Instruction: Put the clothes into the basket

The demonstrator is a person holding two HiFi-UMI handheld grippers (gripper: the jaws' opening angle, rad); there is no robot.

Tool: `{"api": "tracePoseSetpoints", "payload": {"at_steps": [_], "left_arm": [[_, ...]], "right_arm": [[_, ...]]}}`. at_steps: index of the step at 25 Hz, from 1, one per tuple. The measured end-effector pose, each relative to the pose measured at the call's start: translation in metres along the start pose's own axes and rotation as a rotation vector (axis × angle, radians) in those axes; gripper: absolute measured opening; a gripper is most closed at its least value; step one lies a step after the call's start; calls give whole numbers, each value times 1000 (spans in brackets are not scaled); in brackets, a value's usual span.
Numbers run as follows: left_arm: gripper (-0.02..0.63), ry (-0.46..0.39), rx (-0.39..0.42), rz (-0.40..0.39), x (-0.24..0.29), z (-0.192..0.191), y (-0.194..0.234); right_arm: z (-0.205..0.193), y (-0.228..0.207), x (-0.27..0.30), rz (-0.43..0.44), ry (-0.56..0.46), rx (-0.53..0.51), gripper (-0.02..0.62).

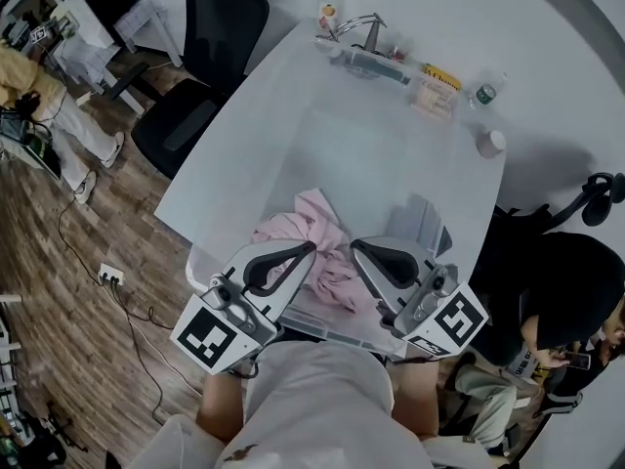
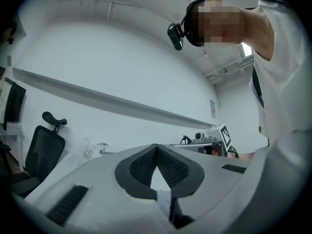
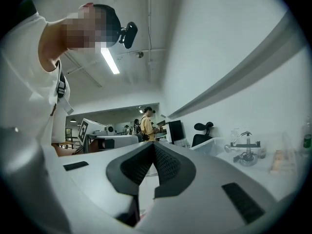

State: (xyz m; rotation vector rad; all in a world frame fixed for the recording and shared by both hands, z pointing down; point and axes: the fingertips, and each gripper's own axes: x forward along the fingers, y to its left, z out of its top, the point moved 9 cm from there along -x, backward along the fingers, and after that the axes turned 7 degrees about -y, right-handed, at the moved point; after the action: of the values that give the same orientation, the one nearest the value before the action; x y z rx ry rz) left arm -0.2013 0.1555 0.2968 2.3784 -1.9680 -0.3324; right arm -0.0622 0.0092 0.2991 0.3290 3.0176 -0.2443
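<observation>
Left gripper (image 1: 309, 249) and right gripper (image 1: 357, 248) hold jaws together, empty; we open both before lowering onto the pink clothes (image 1: 314, 215), lower centre.

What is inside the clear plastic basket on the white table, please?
Crumpled pink clothing lies at the near end of the clear plastic basket; the left gripper and right gripper cover part of it, hiding what's beneath.

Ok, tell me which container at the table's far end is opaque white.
The cup by the right edge; the green-labelled bottle beside it and the glass are clear.
</observation>
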Motion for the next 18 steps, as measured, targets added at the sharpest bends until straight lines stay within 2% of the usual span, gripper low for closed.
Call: {"api": "tracePoseSetpoints", "payload": {"at_steps": [5, 18], "left_arm": [[6, -15, 0, -27, 18, 0, -3], [6, 23, 5, -199, 80, -6, -29]], "right_arm": [[6, -7, -16, -43, -16, -13, 6], [21, -20, -78, -225, -39, -55, 6]]}}
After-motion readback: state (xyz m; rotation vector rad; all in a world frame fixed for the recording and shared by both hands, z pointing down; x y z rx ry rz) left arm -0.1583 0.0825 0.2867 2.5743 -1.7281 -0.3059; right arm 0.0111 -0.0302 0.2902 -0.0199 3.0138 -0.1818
